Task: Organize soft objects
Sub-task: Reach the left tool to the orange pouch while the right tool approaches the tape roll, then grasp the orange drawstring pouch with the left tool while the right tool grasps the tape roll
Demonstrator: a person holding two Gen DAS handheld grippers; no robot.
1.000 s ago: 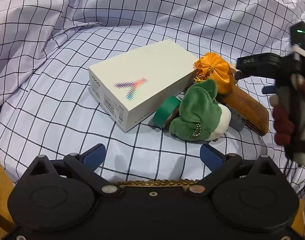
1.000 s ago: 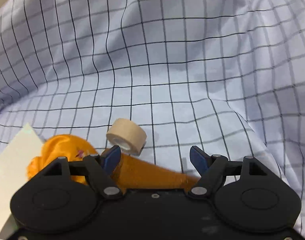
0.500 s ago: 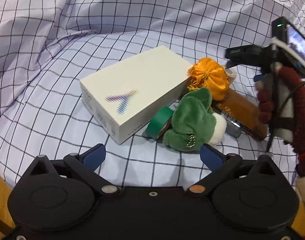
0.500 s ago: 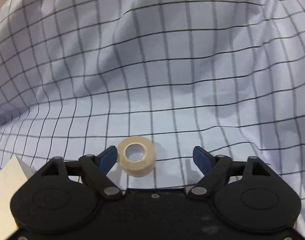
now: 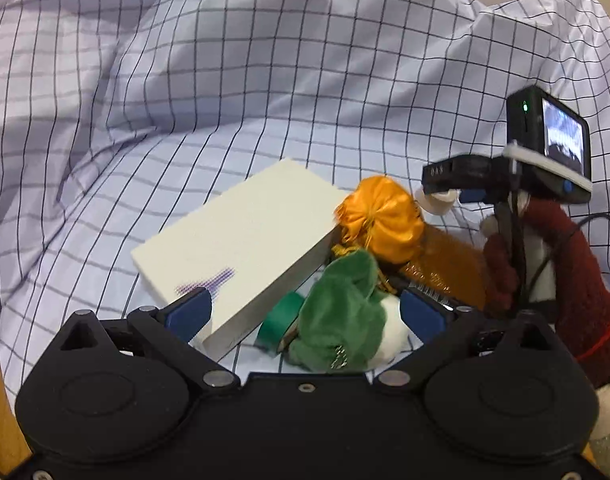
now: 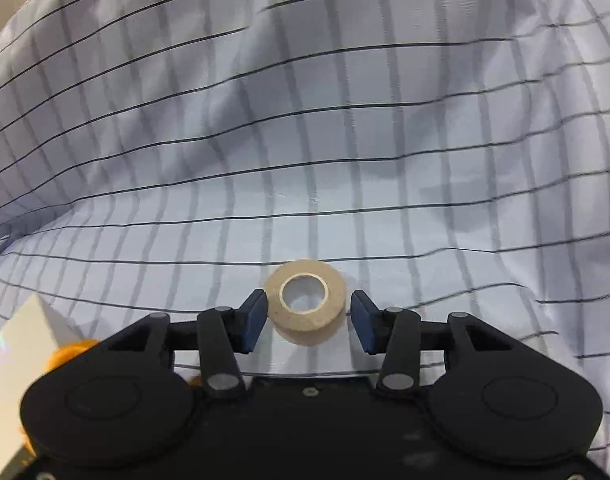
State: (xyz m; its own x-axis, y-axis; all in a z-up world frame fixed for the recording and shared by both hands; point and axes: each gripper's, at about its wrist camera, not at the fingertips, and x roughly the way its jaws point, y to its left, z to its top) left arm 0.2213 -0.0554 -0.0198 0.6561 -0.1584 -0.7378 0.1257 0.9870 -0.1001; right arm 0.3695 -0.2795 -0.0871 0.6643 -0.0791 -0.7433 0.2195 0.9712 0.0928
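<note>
My right tool (image 6: pixel 308 318) brackets the beige roll of tape (image 6: pixel 305 300) on the checked white cloth (image 6: pixel 305 140), pads beside it, not yet clamped (gap on both sides); my left tool (image 5: pixel 305 314) gapes wide, green plush toy (image 5: pixel 339 324) between its fingers

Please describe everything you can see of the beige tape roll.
The beige tape roll is a small ring with a paler inner core and an open hole facing the camera. It stands tilted on the checked cloth, between the blue pads of the right tool. The left pad seems to touch it; the right shows a narrow gap.
</note>
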